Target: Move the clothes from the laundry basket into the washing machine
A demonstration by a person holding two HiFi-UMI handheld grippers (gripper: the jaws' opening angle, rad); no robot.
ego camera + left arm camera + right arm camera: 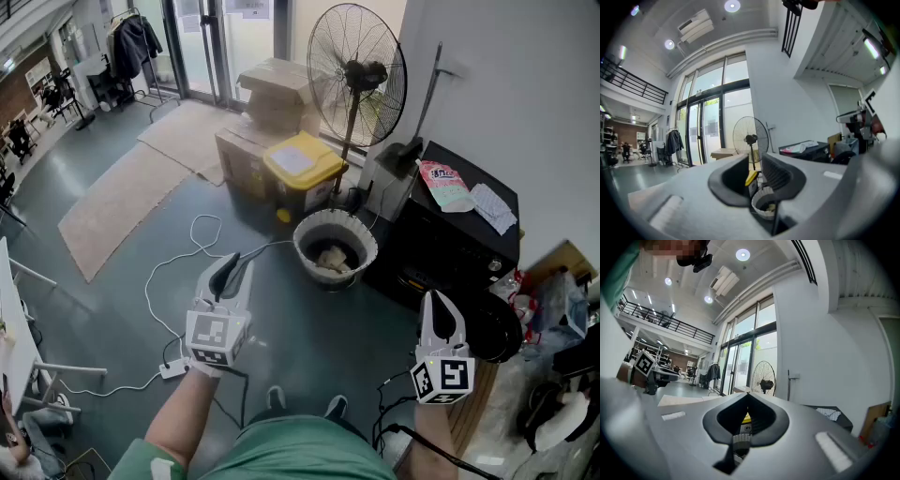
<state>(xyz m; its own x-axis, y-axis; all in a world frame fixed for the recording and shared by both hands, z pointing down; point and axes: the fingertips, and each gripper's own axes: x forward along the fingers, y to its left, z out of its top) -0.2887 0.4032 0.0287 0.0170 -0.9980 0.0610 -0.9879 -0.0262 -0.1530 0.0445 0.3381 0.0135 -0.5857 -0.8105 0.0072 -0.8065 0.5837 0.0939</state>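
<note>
The left gripper (232, 267) had its jaws pulled close, with only a thin slit between them. It held nothing. The right gripper (439, 305) had its jaws shut tight together, and it was empty too. Both were held out level over the floor, well apart from each other.

There was one black washing machine (441, 239) on the right, by the white wall. One tall fan (357, 71) stood behind it. Two brown boxes (272, 94) sat one on top of the other, and one bin with a yellow lid (302, 161) stood in front of them. One round laundry basket (302, 246) with a white frilly rim sat on the floor, just beside the washing machine. The clothes (330, 260) lay down in the bottom of the basket (just a pale lump, too small to count).

The floor (309, 347) was dark and shiny. Two flat tan mats (112, 202) lay on it, and one white cable (173, 258) curled across it. The room was big, with tall glass doors at the back.
</note>
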